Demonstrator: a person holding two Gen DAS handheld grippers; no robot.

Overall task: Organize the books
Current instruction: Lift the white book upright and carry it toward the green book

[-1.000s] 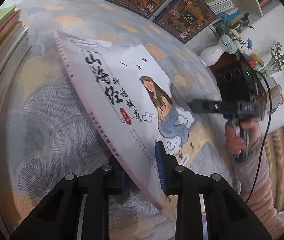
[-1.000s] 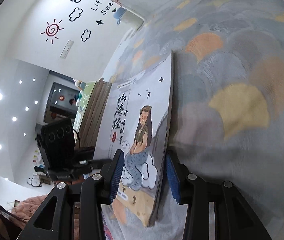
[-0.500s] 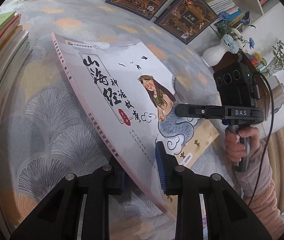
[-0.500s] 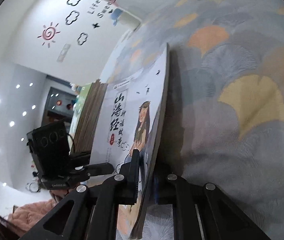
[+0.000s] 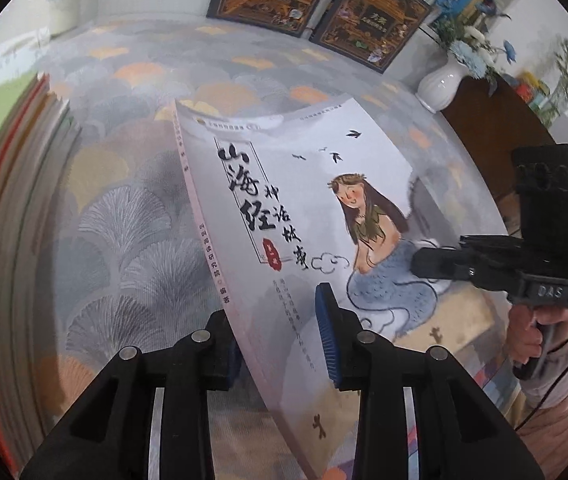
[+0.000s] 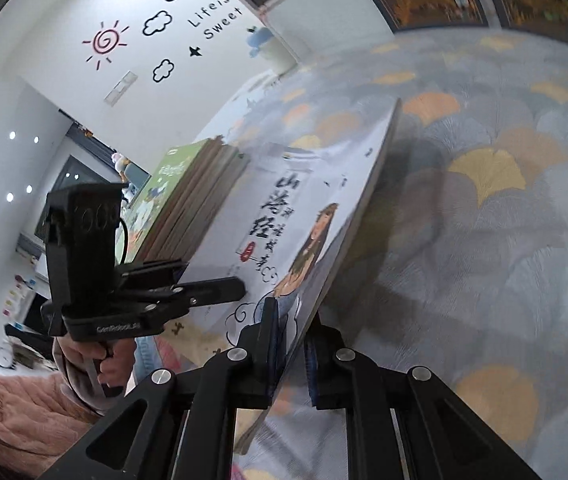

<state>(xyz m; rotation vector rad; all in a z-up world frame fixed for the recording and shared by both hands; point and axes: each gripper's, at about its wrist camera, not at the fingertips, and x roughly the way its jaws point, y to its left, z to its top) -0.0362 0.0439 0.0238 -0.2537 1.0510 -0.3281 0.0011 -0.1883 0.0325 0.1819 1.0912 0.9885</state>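
A white book with a mermaid girl on its cover [image 5: 303,216] is tilted up off the patterned cloth. My left gripper [image 5: 280,340] straddles its spine edge with a gap at the right pad, so it is open. My right gripper [image 6: 291,344] is shut on the book's opposite edge [image 6: 323,240]; it also shows in the left wrist view [image 5: 443,260]. A stack of books with a green cover on top [image 6: 188,196] lies to the left [image 5: 16,184].
Two dark ornate books [image 5: 323,4] lean against a shelf at the back. A white vase with blue flowers [image 5: 443,84] stands at the back right beside a dark wooden stand [image 5: 491,128]. The cloth [image 6: 483,220] has a grey and orange fan pattern.
My right gripper closed on the book's edge. The book has been lifted and turned more upright, its far end swinging away from the stack.
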